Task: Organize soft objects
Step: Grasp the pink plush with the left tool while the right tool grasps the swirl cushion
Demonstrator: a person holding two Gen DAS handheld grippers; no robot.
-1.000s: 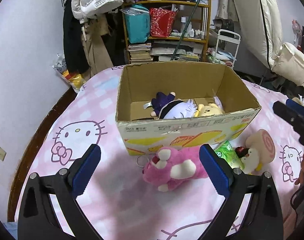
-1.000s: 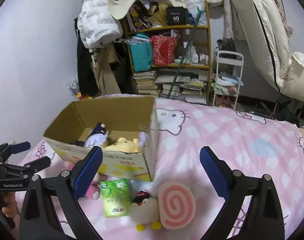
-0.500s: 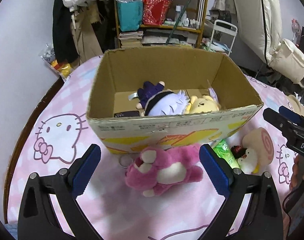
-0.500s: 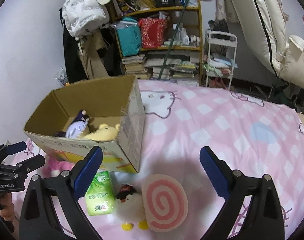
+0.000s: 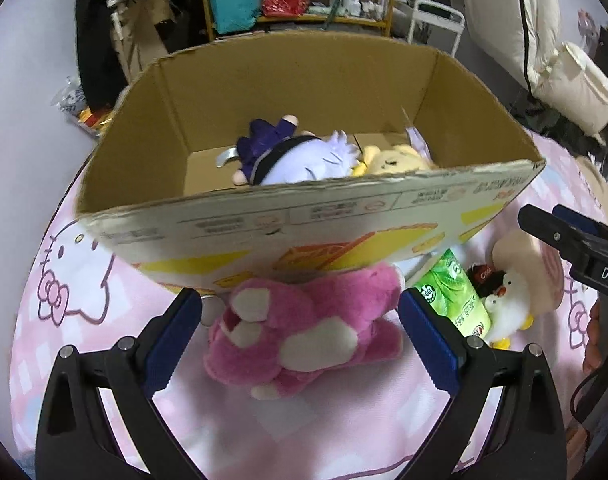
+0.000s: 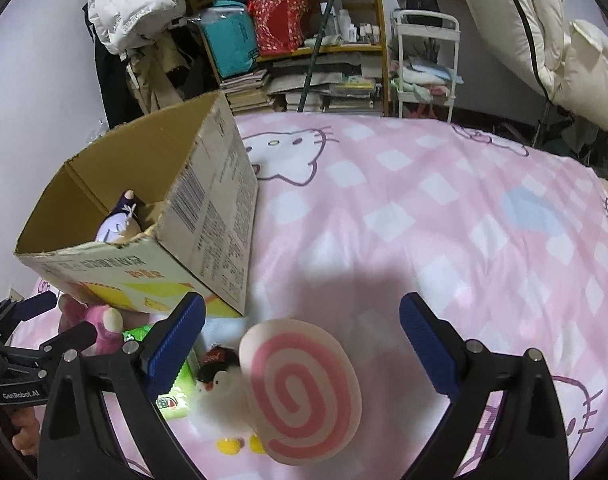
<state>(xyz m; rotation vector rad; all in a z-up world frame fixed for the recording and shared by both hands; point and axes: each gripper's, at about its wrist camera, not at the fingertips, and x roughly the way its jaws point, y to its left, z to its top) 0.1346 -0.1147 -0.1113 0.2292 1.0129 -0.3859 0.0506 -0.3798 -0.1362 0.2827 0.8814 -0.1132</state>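
Two tools hang over a pink checked bed cover, both spread wide and holding nothing. The left tool [image 5: 299, 332] straddles a pink plush bear [image 5: 304, 332] lying on its side on the bed cover [image 5: 83, 320]; its blue pads [image 5: 171, 340] stand clear of the toy on either side, and I cannot tell whether they touch it. Just right of the bear lies a green tissue pack [image 5: 456, 300], and beside that a white penguin plush [image 5: 504, 304] leaning against a pink swirl cushion [image 5: 520, 256].

The right tool [image 6: 301, 334] hovers above that same cushion [image 6: 299, 392], jaws wide apart, with the penguin [image 6: 217, 392] and tissue pack [image 6: 175, 392] near its left finger. At the left edge of this view the other tool [image 6: 35, 324] shows beside the bear [image 6: 99, 324].

Just behind the bear stands an open cardboard box [image 5: 304, 224], its printed front wall close to the toy. Inside it lie a purple-haired doll [image 5: 295, 156] and a yellow plush [image 5: 392, 160], side by side and touching.

Farther off, past the bed, a wooden bookshelf [image 6: 304, 40] holds a teal bag, a red bag and stacked books, with a white puffer jacket [image 6: 131, 4] hanging to its left and a small white trolley [image 6: 424, 64] to its right.
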